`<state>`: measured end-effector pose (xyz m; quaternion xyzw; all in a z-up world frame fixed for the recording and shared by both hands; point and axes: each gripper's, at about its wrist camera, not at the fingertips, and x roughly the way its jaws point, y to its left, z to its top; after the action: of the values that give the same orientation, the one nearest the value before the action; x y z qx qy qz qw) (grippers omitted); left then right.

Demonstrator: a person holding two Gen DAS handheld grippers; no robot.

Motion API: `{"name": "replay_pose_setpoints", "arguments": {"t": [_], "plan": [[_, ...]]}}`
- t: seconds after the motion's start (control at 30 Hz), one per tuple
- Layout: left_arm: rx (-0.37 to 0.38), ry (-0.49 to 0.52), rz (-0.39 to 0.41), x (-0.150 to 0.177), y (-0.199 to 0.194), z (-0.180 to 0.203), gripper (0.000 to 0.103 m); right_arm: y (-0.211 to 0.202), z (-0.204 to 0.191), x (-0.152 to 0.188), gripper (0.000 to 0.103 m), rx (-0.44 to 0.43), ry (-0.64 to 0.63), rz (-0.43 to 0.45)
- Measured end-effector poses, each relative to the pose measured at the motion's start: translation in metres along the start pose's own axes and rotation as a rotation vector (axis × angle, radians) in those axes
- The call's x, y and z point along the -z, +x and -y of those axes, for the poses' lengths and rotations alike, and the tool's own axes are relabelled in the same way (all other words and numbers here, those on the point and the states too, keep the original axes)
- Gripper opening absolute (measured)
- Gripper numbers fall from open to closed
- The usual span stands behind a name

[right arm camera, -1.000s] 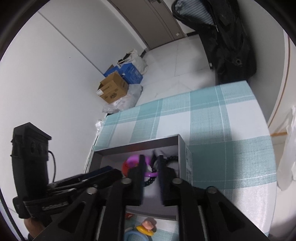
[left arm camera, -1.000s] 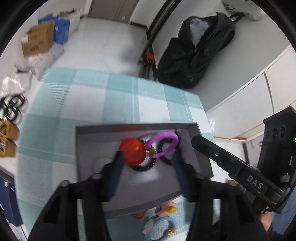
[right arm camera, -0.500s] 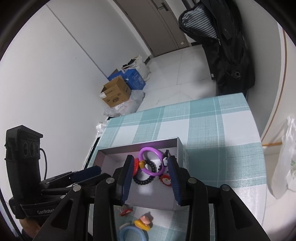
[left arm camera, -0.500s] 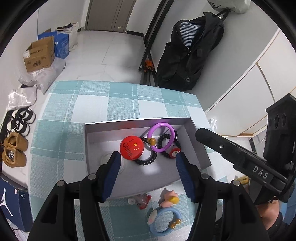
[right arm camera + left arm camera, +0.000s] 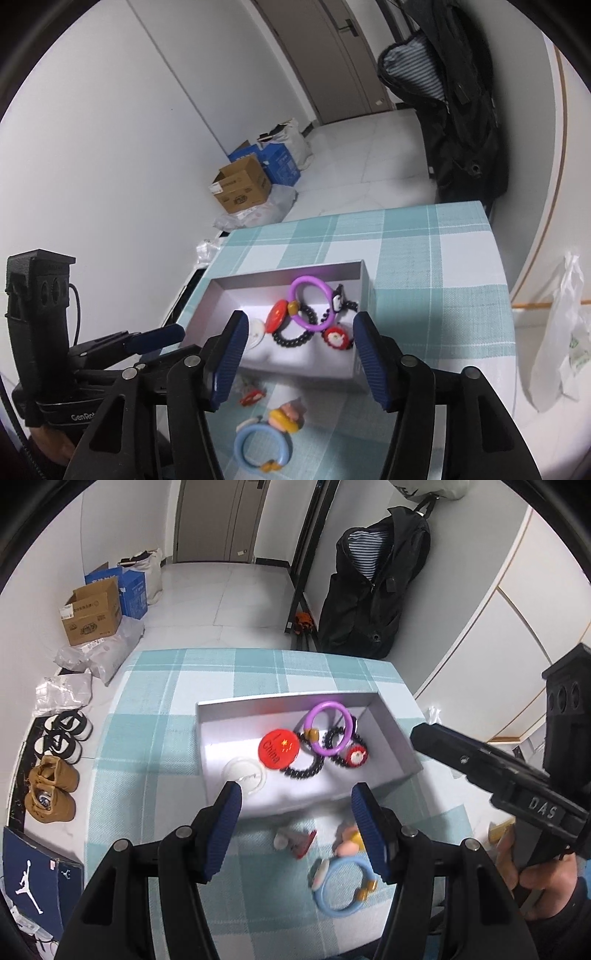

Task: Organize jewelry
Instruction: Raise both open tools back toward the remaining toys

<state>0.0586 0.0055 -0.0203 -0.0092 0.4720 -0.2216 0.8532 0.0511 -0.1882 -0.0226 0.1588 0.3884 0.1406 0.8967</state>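
Note:
A grey open box (image 5: 400, 738) (image 5: 354, 267) sits on the checked tablecloth. In it lie a purple ring (image 5: 330, 725) (image 5: 310, 301), a red round badge (image 5: 279, 748) (image 5: 277, 315), a white disc (image 5: 244, 775), black coil hair ties (image 5: 303, 768) (image 5: 291, 338) and a red Santa charm (image 5: 356, 757) (image 5: 335, 338). On the cloth in front of the box lie a blue ring (image 5: 341, 884) (image 5: 260, 448), a pink and yellow charm (image 5: 349, 842) (image 5: 286, 417) and a small red piece (image 5: 295, 843) (image 5: 252, 397). My left gripper (image 5: 297, 803) and right gripper (image 5: 297, 332) are both open, empty, above the box's near edge.
The table edge drops off at left and right. On the floor are cardboard boxes (image 5: 92, 611), shoes (image 5: 51, 790) and plastic bags. A black jacket (image 5: 373, 590) hangs at the back. A white plastic bag (image 5: 569, 343) hangs at the right.
Both grippers have pulled back and up from inside the box. The right gripper has opened from nearly shut, leaving the purple ring in the box.

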Motion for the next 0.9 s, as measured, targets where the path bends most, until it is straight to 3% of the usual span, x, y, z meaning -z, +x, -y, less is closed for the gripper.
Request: {"name": "replay_pose_setpoints", "arguments": {"t": [0.17, 0.47, 0.6, 0.67, 0.9], "plan": [[-0.035, -0.001, 0.013, 0.012, -0.007, 0.0, 0.057, -0.011, -0.007, 0.009, 0.072, 0.0, -0.025, 0.019], [-0.038, -0.029, -0.042, 0.045, -0.012, -0.005, 0.058, -0.032, -0.008, 0.032, 0.083, 0.008, -0.046, 0.013], [0.003, -0.05, -0.072, 0.05, -0.011, -0.005, 0.075, -0.039, -0.006, 0.04, 0.086, 0.018, -0.058, 0.006], [0.039, -0.052, -0.096, 0.051, -0.008, -0.004, 0.076, -0.042, -0.004, 0.043, 0.09, 0.023, -0.057, 0.003], [0.006, 0.027, -0.161, 0.065, 0.01, 0.015, 0.076, -0.05, 0.001, 0.051, 0.099, 0.049, -0.042, -0.014]]}}
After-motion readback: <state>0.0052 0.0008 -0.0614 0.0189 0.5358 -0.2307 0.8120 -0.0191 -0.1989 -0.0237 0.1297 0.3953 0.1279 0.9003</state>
